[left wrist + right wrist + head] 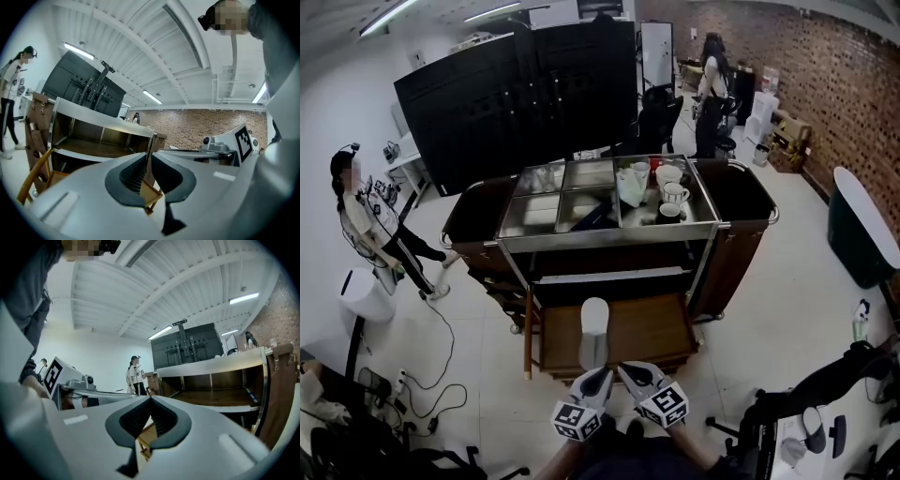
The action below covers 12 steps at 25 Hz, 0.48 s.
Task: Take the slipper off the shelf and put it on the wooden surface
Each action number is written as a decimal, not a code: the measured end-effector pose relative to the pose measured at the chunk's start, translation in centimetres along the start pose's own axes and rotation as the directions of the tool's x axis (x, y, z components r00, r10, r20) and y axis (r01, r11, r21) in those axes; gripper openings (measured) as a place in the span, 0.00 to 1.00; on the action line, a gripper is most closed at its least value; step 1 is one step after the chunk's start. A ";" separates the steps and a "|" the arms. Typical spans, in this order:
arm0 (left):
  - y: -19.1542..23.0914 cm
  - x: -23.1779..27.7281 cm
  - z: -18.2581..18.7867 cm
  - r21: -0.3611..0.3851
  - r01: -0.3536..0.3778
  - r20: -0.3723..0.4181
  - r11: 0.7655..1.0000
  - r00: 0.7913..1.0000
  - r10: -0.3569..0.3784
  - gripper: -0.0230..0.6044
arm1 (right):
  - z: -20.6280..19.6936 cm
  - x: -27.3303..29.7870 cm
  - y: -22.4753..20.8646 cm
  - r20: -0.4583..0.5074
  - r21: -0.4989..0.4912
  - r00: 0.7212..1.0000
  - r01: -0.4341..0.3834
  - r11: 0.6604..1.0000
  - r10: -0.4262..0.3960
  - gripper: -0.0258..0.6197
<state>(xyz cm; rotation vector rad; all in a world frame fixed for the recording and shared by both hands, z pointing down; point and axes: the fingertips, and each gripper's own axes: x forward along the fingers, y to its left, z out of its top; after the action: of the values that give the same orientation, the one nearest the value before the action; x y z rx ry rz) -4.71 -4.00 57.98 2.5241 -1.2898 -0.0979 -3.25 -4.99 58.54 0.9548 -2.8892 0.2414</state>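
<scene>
Seemingly done with it, the left tongs (598,377) are pressed together on nothing. Just ahead of their tips the white slipper (593,330) lies on the wooden surface (652,333), so the right tongs (628,371) alongside, likewise closed and empty, have nothing to steady.

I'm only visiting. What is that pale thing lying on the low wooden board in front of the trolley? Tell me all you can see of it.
It is a slipper, whitish, plain and soft-looking, seen from above as a long rounded shape. It lies flat near the middle of the wooden surface, its length pointing from the person towards the trolley. Only the wood plainly touches it. The left gripper and right gripper hang by its near end, holding nothing.
</scene>
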 end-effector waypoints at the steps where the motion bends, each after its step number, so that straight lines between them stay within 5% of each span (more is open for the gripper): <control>1: 0.0 0.0 -0.1 -0.003 0.002 -0.001 1.000 1.000 -0.002 0.10 | 0.3 0.1 0.2 0.006 -0.010 1.000 0.001 1.000 -0.001 0.04; 12: -0.6 -0.2 1.5 0.005 0.007 0.037 1.000 0.999 -0.007 0.10 | 1.8 0.0 0.6 0.027 -0.049 0.999 0.022 0.999 -0.020 0.04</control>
<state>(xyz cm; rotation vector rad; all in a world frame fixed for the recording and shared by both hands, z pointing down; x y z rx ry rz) -4.68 -3.82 56.36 2.5419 -1.2966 -0.1435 -3.65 -4.87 56.72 0.9871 -2.8928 0.1564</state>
